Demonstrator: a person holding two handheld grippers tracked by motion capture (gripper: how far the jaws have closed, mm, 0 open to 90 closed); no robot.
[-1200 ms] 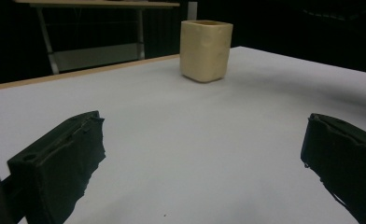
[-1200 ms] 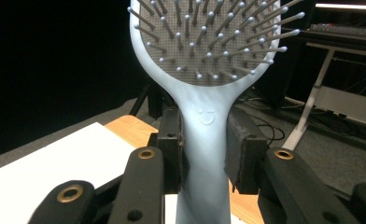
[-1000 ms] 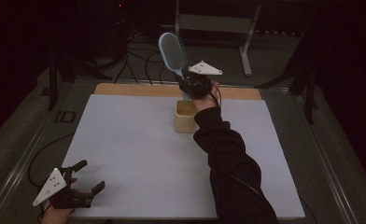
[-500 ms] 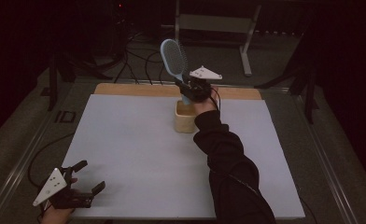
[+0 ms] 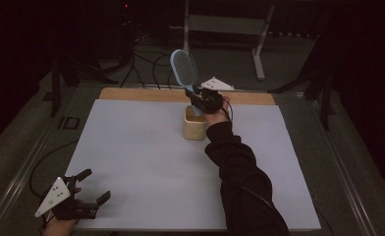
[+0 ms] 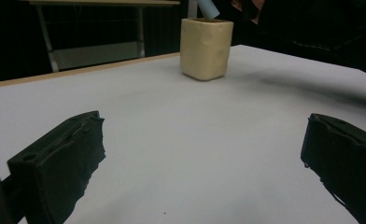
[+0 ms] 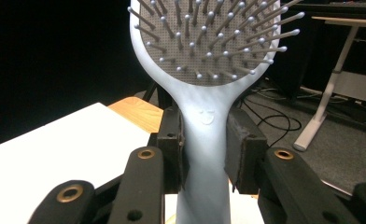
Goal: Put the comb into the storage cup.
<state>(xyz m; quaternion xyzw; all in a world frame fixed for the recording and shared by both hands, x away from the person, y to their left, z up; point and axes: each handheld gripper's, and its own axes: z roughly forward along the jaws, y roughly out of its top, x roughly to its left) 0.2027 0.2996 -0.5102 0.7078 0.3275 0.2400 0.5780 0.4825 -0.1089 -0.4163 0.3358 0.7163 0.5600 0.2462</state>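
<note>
A pale blue hairbrush (image 5: 184,70) stands nearly upright, its handle end down inside a cream square cup (image 5: 195,123) near the table's far middle. My right gripper (image 5: 200,100) is shut on the brush handle just above the cup. In the right gripper view the black pads (image 7: 172,140) press both sides of the hairbrush (image 7: 204,116), bristles facing the camera. My left gripper (image 5: 90,186) rests open at the near left corner with nothing between its jaws. From the left gripper view the cup (image 6: 205,46) stands far ahead, the blue handle tip (image 6: 208,8) poking into it.
A white sheet (image 5: 141,162) covers the table, with a wooden strip (image 5: 131,93) along its far edge. Cables and a metal stand's legs (image 5: 259,59) lie on the floor beyond. A dark-sleeved forearm (image 5: 239,177) crosses the right half of the sheet.
The right gripper has lowered the hairbrush, so its handle sits deeper in the cup. The left gripper has stayed where it was.
</note>
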